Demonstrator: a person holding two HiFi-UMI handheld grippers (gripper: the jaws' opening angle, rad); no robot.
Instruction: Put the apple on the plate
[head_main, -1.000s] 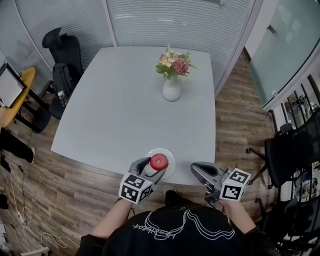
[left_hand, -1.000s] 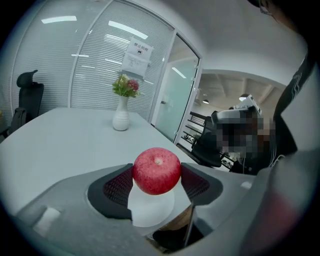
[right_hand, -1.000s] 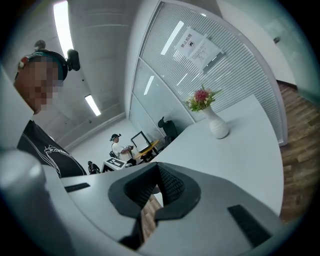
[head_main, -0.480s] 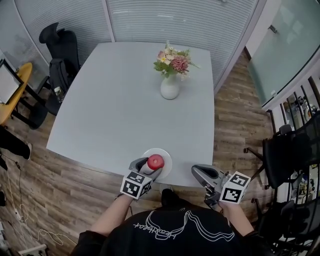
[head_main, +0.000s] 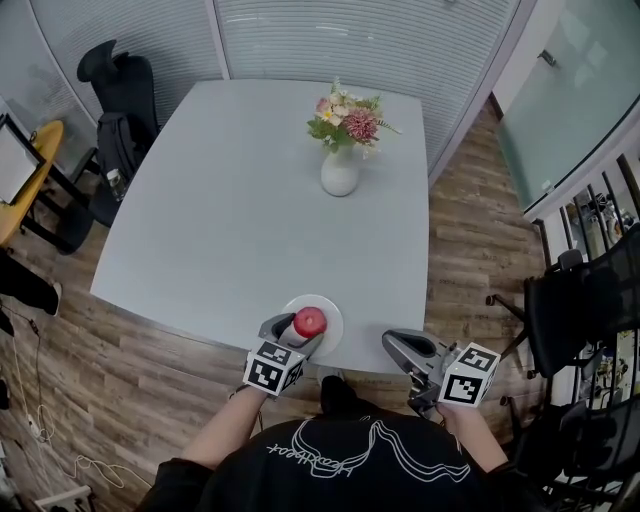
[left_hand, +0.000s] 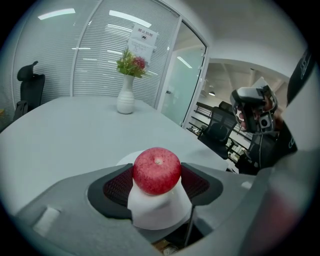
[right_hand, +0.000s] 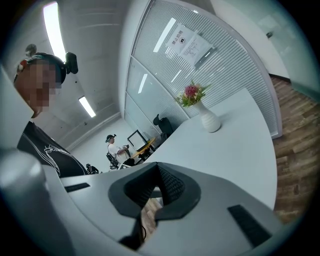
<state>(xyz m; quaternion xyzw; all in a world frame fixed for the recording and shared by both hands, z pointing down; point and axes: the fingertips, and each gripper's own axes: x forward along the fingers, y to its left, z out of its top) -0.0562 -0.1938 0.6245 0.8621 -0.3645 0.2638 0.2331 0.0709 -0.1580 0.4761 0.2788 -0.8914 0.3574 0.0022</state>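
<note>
A red apple (head_main: 310, 320) sits between the jaws of my left gripper (head_main: 304, 327), over a white plate (head_main: 329, 311) near the table's front edge. In the left gripper view both dark pads press the sides of the apple (left_hand: 156, 170), and the plate (left_hand: 158, 212) shows white right under it. I cannot tell whether the apple touches the plate. My right gripper (head_main: 396, 346) hovers at the table's front right edge, off to the right of the plate. Its jaws meet in the right gripper view, and my right gripper (right_hand: 159, 173) holds nothing.
A white vase of flowers (head_main: 340, 168) stands at the far middle of the grey table (head_main: 230, 210). Black office chairs stand at the back left (head_main: 112, 85) and at the right (head_main: 580, 300). Wood floor surrounds the table.
The left gripper with the apple has sunk slightly toward the plate and stays over it. The right gripper has barely moved. The head view has shifted a little.
</note>
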